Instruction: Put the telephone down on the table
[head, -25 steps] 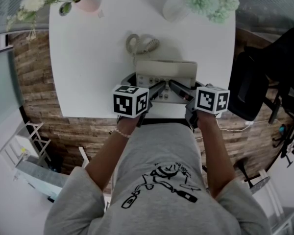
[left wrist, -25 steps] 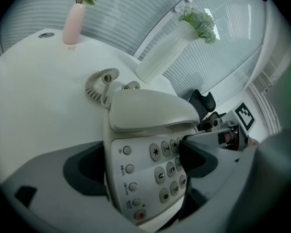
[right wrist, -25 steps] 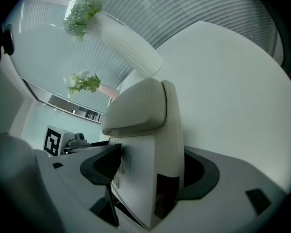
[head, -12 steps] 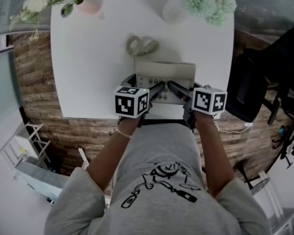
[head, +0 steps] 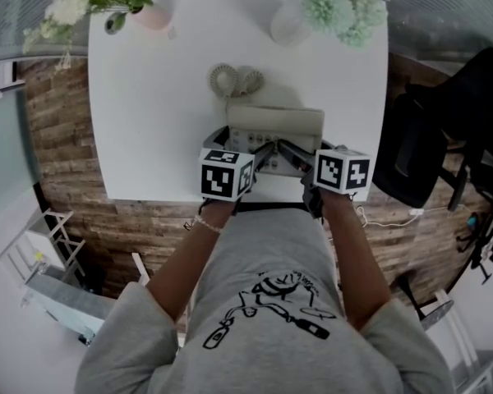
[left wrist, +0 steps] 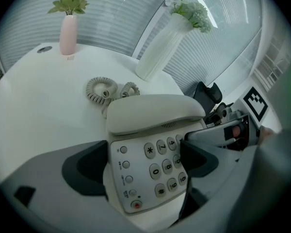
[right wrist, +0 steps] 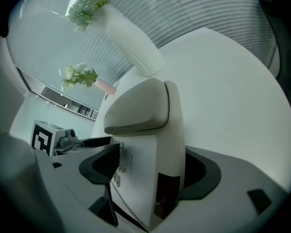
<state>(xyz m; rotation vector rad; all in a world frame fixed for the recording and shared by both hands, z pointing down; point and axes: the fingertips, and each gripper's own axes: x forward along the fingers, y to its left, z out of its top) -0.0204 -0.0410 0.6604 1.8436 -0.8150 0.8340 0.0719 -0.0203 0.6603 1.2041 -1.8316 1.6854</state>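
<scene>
A cream push-button telephone with its handset on the cradle is near the front edge of the white table. Its coiled cord lies bunched behind it. My left gripper is shut on the telephone, one jaw on each side of the keypad. In the right gripper view the telephone stands edge-on. There my right gripper clamps it through its thickness, one jaw on the keypad face and one under the base. I cannot tell whether the base touches the table.
A pink vase with flowers stands at the table's back left, and a white ribbed vase with pale green flowers at the back right. A black chair is beside the table's right edge. The floor is wood.
Both grippers have drawn a little closer together on the telephone. The cord behind it has bunched from a stretched loop into two tight coils.
</scene>
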